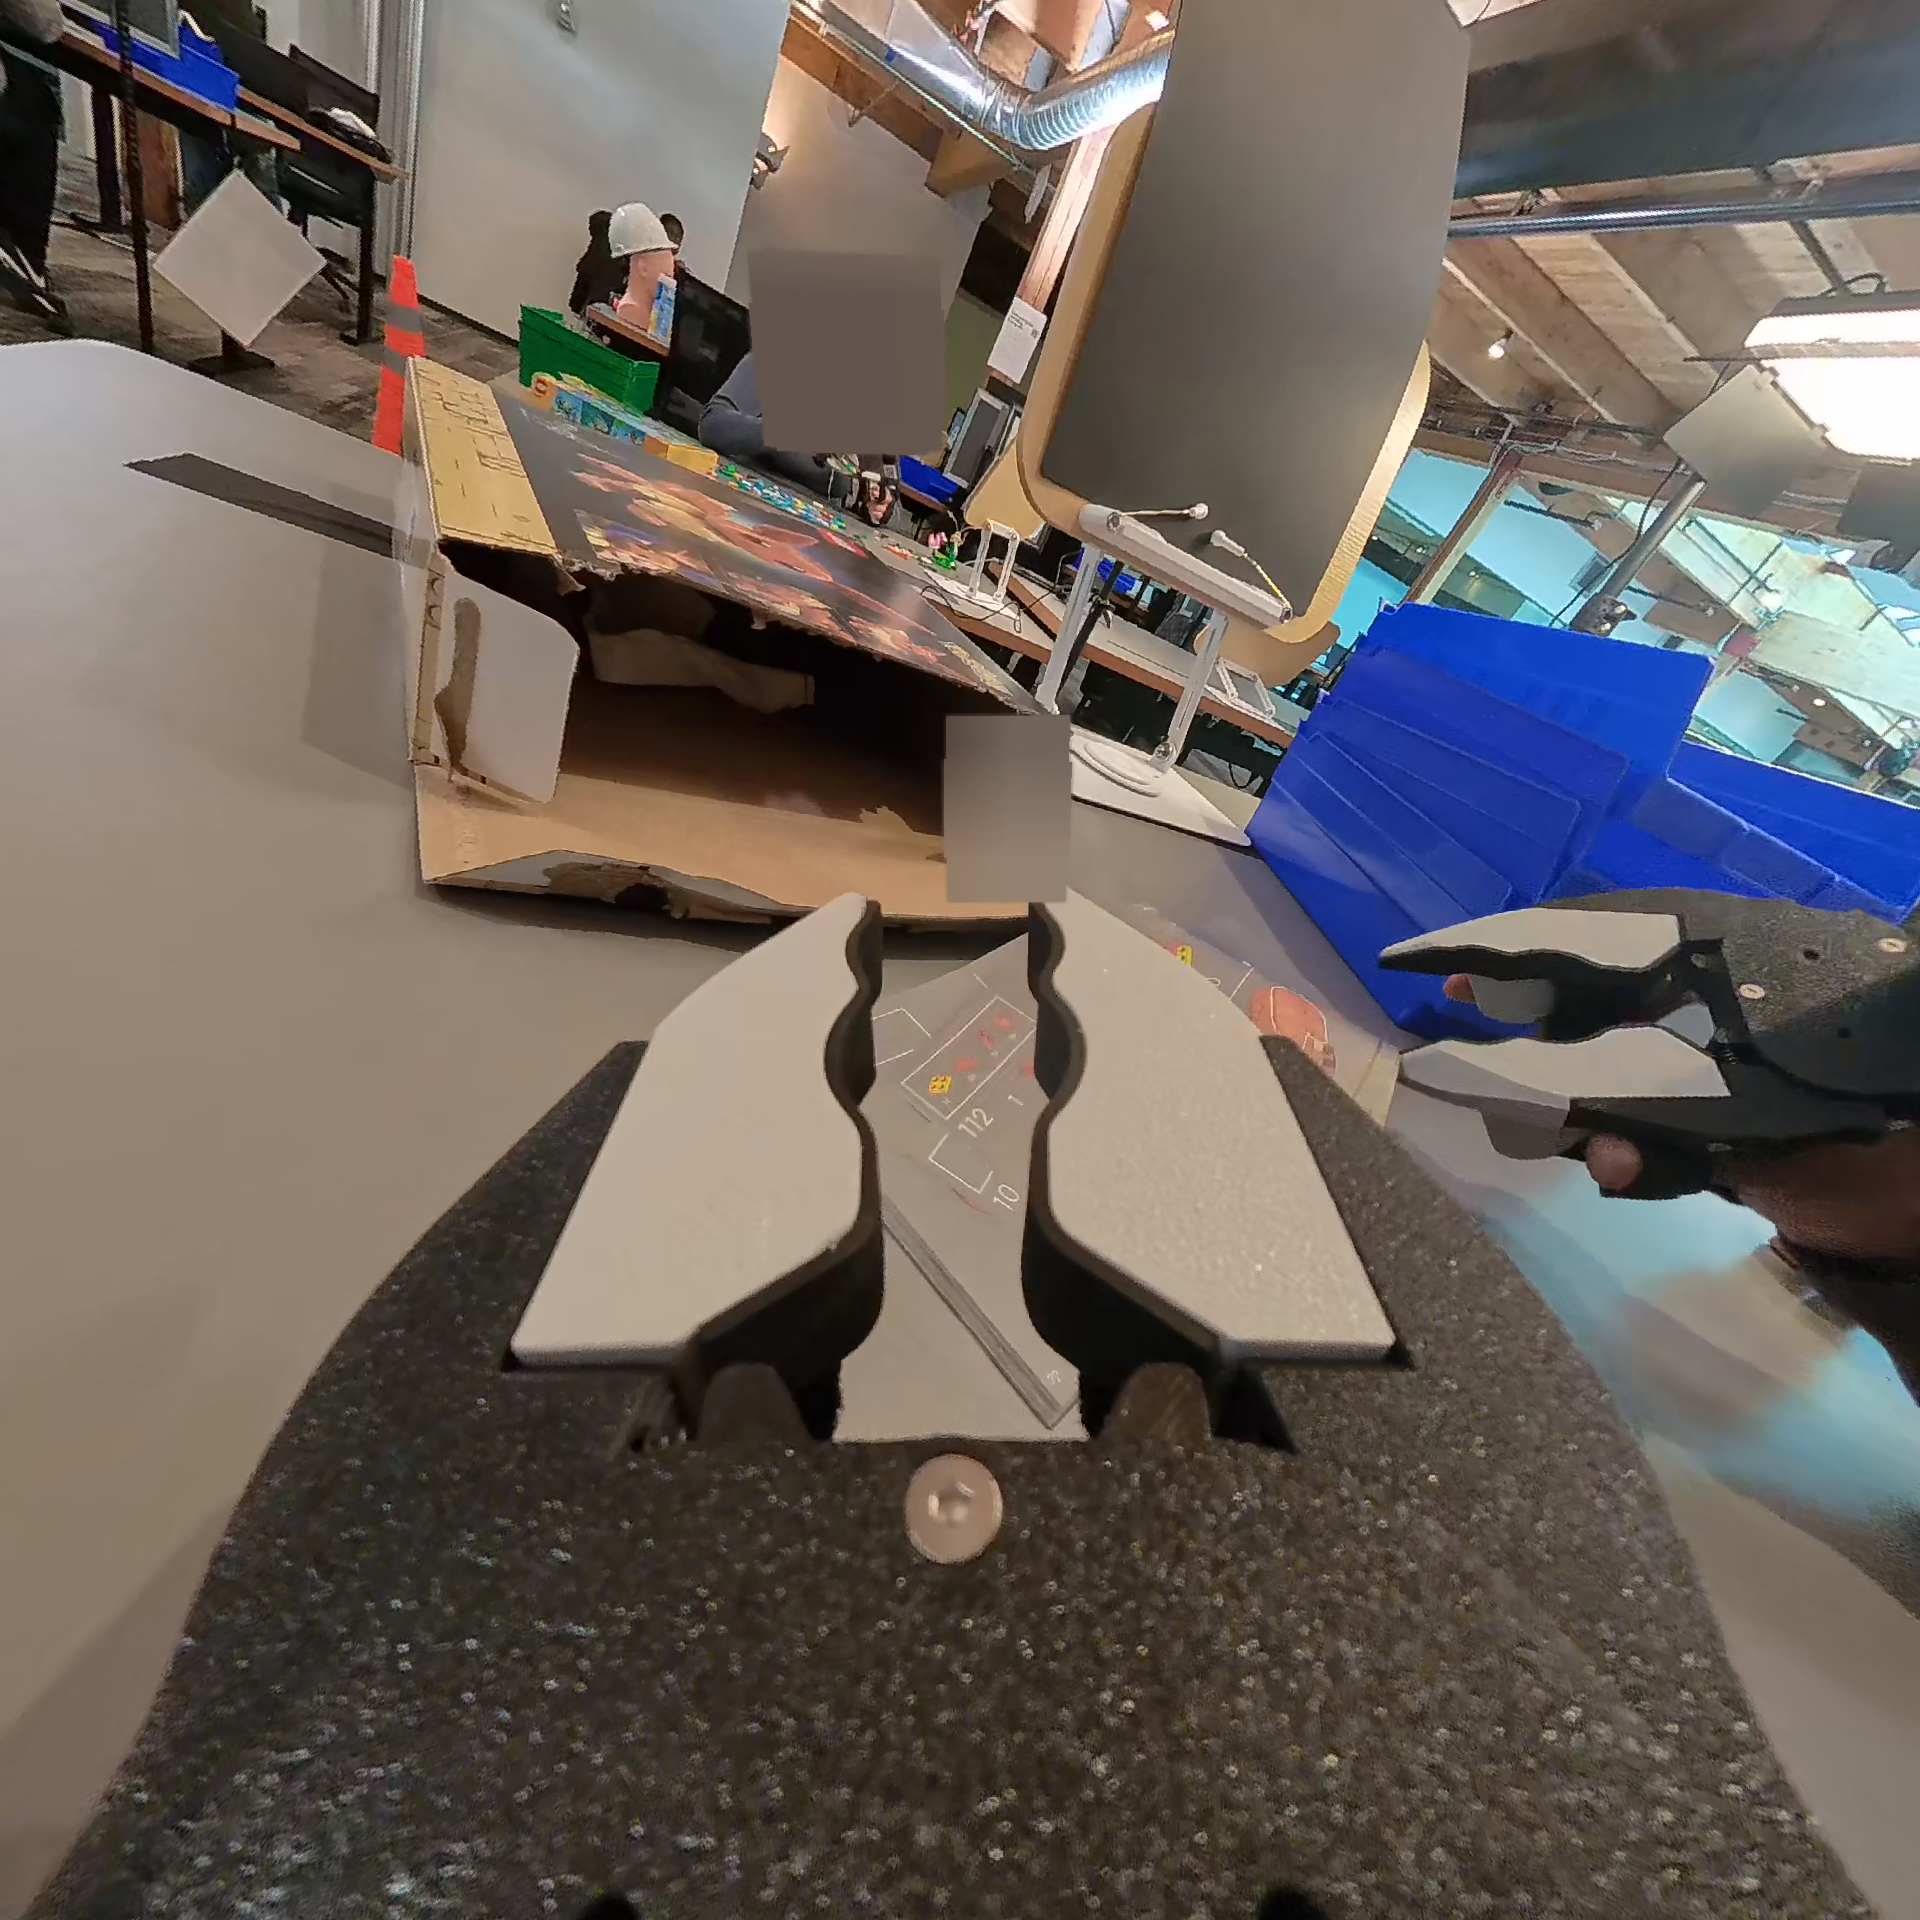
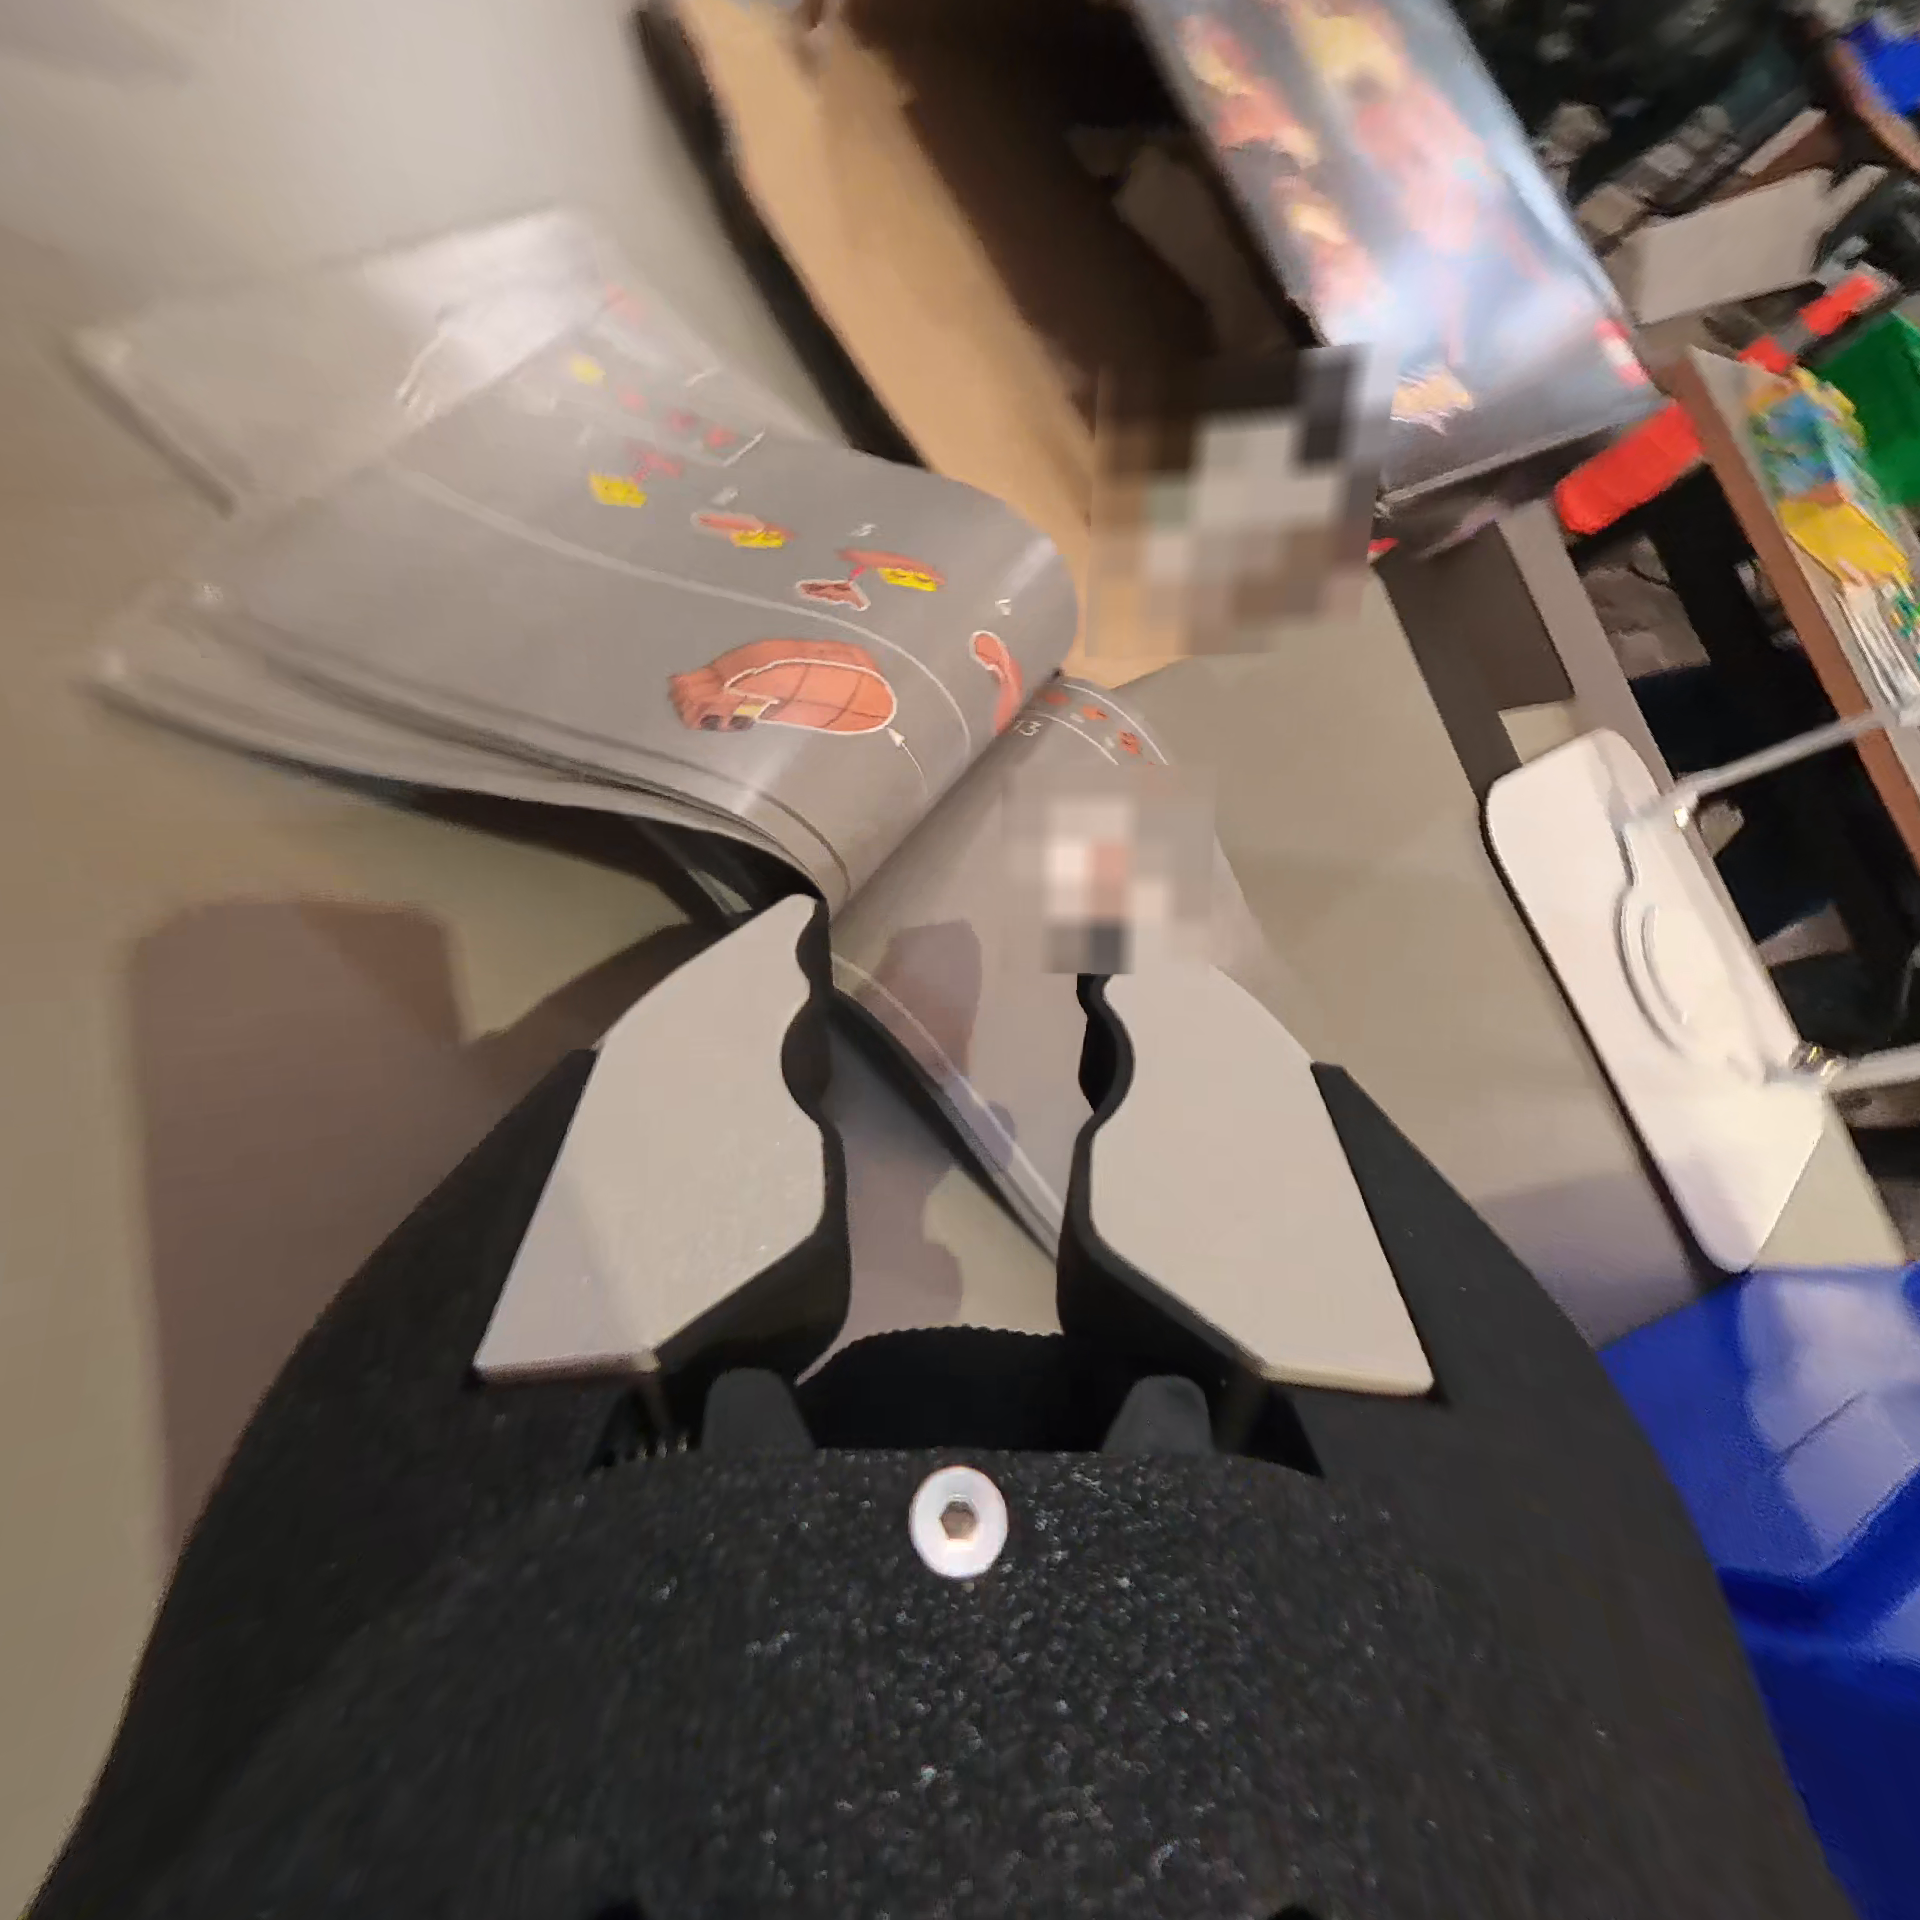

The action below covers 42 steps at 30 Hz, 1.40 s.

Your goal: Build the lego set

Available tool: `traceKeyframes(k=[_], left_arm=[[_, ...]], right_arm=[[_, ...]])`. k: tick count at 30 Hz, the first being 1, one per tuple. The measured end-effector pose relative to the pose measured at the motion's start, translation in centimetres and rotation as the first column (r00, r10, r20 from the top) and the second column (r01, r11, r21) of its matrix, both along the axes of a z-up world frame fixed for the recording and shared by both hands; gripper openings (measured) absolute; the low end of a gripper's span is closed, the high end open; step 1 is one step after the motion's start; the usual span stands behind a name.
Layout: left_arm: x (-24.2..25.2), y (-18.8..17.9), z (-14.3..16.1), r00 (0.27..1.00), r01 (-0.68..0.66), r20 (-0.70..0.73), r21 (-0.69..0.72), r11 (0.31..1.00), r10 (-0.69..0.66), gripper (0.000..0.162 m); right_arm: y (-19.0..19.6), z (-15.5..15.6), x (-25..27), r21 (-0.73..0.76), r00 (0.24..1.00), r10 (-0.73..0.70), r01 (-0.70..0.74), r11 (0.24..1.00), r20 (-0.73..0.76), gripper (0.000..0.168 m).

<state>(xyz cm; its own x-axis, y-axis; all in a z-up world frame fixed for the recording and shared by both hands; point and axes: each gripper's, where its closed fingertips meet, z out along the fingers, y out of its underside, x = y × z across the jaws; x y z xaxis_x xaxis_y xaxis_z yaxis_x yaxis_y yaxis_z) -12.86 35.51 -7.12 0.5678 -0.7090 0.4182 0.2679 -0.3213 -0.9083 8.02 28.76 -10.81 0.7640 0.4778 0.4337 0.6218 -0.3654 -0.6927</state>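
A big workshop room with pipes on the ceiling sits behind a smooth grey bench (image 1: 208,831). On the bench lies a torn cardboard lego box (image 1: 665,644) with a dark picture on its lid. It is open at the front, and crumpled bags show inside, in the dark. Blue bins (image 1: 1455,790) stand to the right of it, and a white stand (image 2: 1642,997) is near them.

The lego instruction book (image 2: 665,644) lies open on the bench, just in front of the box. Its grey pages show little red and yellow pieces.

The left tongs (image 1: 954,914) are open with nothing in them, and the book's corner shows in the gap below. The right tongs (image 2: 951,945) are open too, hanging over the book's right-hand page. I cannot tell if they touch the page. That view is blurry.
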Motion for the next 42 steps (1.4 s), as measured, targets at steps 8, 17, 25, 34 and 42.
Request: traceKeyframes(k=[8,17,25,34,42], left_arm=[[0.5,-0.3,-0.1,1.0,0.019,-0.024,0.011,1.0,-0.018,0.026],[1.6,-1.1,-0.2,0.995,0.075,-0.065,0.03,0.997,-0.073,0.026],[2.1,-1.5,-0.3,0.992,0.099,-0.08,0.032,0.995,-0.096,0.027],[2.9,-1.8,-1.2,0.982,0.117,-0.149,0.004,0.993,-0.115,0.026],[2.9,-1.7,-1.2,0.982,0.112,-0.15,-0.003,0.994,-0.111,0.026]], right_arm=[[0.1,2.2,1.1,0.268,0.995,-0.1,0.092,0.959,0.017,0.044],[0.6,4.6,2.4,0.398,0.981,-0.19,0.161,0.903,0.034,0.038],[0.3,3.4,7.6,0.213,0.904,-0.34,0.396,0.893,-0.258,0.032],[-3.0,0.7,13.4,0.129,0.892,-0.427,0.411,0.903,0.148,0.007],[-3.5,-1.4,-4.6,-0.113,0.839,0.454,-0.442,0.89,0.301,0.033]])
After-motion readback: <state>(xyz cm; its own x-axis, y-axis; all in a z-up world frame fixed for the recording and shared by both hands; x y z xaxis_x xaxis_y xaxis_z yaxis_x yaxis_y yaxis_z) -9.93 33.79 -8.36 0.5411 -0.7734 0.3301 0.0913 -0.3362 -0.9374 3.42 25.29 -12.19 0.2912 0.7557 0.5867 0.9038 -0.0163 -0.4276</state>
